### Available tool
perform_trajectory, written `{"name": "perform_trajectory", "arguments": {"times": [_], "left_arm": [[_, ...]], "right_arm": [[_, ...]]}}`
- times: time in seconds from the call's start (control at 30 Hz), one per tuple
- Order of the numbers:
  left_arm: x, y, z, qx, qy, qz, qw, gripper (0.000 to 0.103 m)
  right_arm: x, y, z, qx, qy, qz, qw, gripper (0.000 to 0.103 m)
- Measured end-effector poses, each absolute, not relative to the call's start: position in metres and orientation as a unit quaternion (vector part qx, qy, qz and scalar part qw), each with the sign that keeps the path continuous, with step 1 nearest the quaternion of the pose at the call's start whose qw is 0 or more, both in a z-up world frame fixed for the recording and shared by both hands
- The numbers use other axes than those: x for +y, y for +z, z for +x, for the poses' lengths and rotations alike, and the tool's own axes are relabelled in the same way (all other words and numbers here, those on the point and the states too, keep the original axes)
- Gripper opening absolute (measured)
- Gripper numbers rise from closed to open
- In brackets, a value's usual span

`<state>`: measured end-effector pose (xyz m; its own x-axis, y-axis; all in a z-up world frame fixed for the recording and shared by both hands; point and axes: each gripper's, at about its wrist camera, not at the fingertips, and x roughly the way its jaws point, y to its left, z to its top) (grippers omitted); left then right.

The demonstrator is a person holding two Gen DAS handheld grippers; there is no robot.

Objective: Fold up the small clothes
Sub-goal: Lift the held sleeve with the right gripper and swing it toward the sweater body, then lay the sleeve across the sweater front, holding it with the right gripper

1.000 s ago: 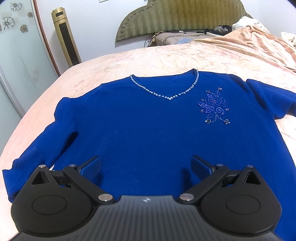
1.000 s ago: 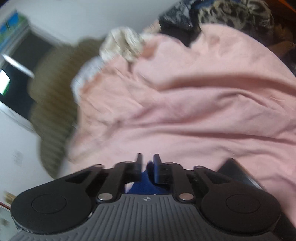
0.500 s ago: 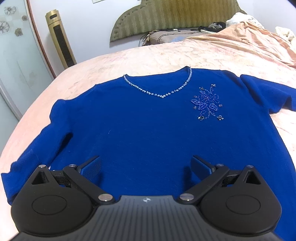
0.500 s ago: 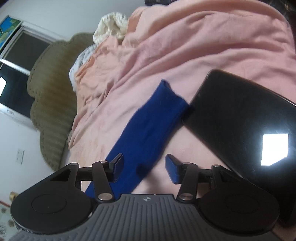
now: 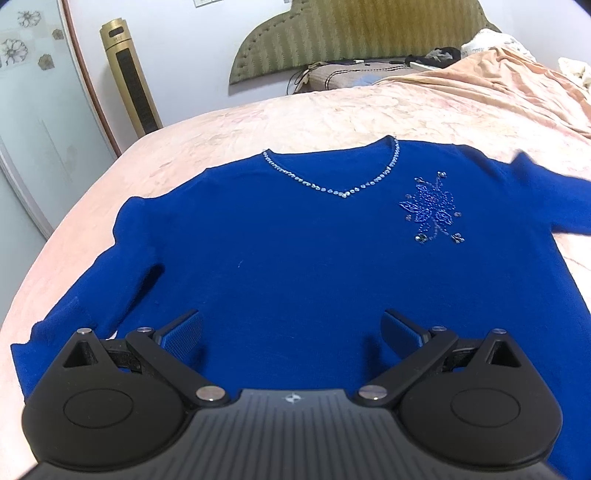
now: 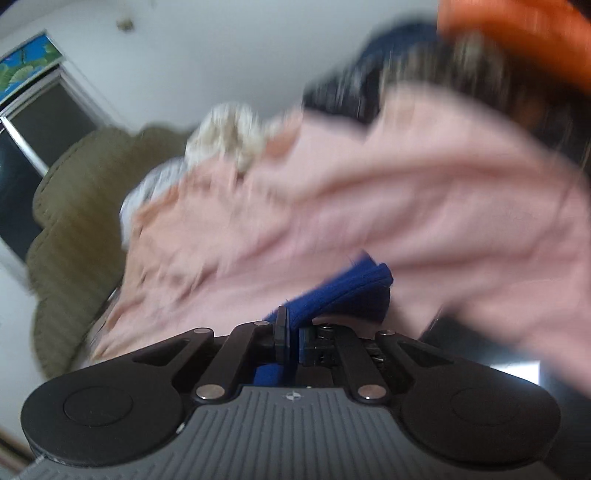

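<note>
A royal-blue V-neck sweater [image 5: 303, 258] with a beaded neckline and a beaded flower on the chest lies flat, front up, on the pink bed [image 5: 332, 118]. My left gripper [image 5: 291, 332] hovers open just above the sweater's lower body, with only flat cloth under the gap. In the blurred right wrist view, my right gripper [image 6: 291, 332] is shut on the sweater's blue sleeve [image 6: 343, 291], which bunches up past the fingertips and is lifted off the bed. In the left wrist view that same sleeve [image 5: 546, 192] looks blurred at the right edge.
A rumpled pink blanket [image 6: 406, 199] fills the right wrist view, with a dark glossy slab [image 6: 498, 354] low at the right. A padded headboard [image 5: 351, 33], a pillow [image 5: 343, 74], a gold tower fan [image 5: 129, 77] and a glass door [image 5: 33, 110] stand beyond the bed.
My right gripper went from open over the sleeve lying on the bed to shut on it, and it swung upward with the cloth. The left gripper stays open, almost in the same place.
</note>
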<state>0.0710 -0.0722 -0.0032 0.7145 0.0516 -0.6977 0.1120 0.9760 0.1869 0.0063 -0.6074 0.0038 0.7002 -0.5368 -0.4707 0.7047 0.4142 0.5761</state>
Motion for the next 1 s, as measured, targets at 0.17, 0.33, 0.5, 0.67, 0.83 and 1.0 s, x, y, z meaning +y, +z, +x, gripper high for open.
{"name": "perform_trajectory", "arguments": {"times": [0.17, 0.33, 0.5, 0.67, 0.83, 1.0], "left_arm": [[-0.069, -0.004, 0.075, 0.377, -0.017, 0.104, 0.920, 0.103], [-0.065, -0.006, 0.075, 0.372, -0.014, 0.105, 0.922, 0.103], [-0.055, -0.008, 0.076, 0.366, -0.007, 0.092, 0.926, 0.103], [-0.043, -0.009, 0.078, 0.365, 0.000, 0.077, 0.928, 0.103], [-0.033, -0.013, 0.081, 0.367, 0.007, 0.059, 0.928, 0.103], [-0.027, -0.018, 0.082, 0.371, 0.012, 0.055, 0.927, 0.103]], "right_arm": [[-0.603, 0.039, -0.001, 0.082, -0.397, 0.343, 0.847, 0.009], [-0.535, 0.061, 0.032, 0.112, -0.326, 0.251, 0.904, 0.009], [-0.462, 0.065, 0.073, 0.156, -0.232, 0.207, 0.938, 0.010], [-0.401, 0.059, 0.102, 0.193, -0.162, 0.179, 0.951, 0.010], [-0.345, 0.049, 0.130, 0.228, -0.106, 0.157, 0.955, 0.011], [-0.291, 0.038, 0.149, 0.259, -0.067, 0.133, 0.954, 0.012]]}}
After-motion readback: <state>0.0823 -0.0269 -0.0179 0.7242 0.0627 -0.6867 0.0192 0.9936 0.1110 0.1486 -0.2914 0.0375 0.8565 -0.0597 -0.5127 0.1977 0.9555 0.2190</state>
